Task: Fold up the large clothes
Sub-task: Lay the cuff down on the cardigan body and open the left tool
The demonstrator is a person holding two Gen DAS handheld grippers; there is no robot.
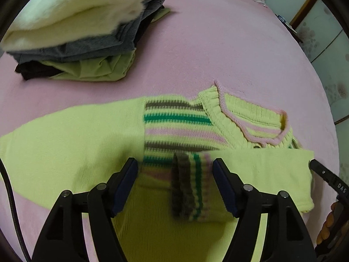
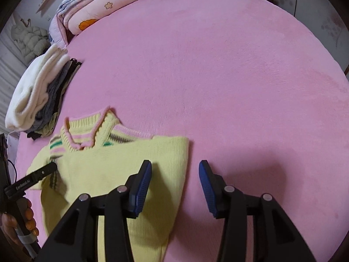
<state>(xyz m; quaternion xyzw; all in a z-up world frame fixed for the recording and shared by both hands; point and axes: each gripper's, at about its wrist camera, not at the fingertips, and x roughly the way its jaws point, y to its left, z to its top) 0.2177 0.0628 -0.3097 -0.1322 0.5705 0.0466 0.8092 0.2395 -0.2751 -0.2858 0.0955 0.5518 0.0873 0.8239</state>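
**Both grippers spread above a lime sweater on a pink bed**

Left wrist view: the left gripper (image 1: 175,170) hangs over a lime-green knit sweater (image 1: 82,144) lying flat on the pink bed cover (image 1: 218,50). Its jaws stand spread, and the striped cuff (image 1: 187,187) of a sleeve folded across the chest lies between the blue pads (image 1: 128,181) without being pinched. The ribbed collar (image 1: 257,122), edged in pink, lies beyond the jaws, to the right. At upper left sits a stack of folded clothes (image 1: 72,43), cream on top, grey, black and green beneath. The tip of the other tool shows at the right edge, just beside the folded sleeve.

Right wrist view: the right gripper (image 2: 175,179) is also spread, with nothing between its jaws. Its left finger hangs over the sweater's (image 2: 113,174) right edge, its right finger over bare bed cover (image 2: 218,65). The left gripper's (image 2: 51,167) tip rests at the striped cuff, a hand (image 2: 26,218) wrapped around its handle. The clothes stack (image 2: 37,93) lies beyond the collar (image 2: 85,131), and folded quilts (image 2: 91,11) sit at the bed's far end.
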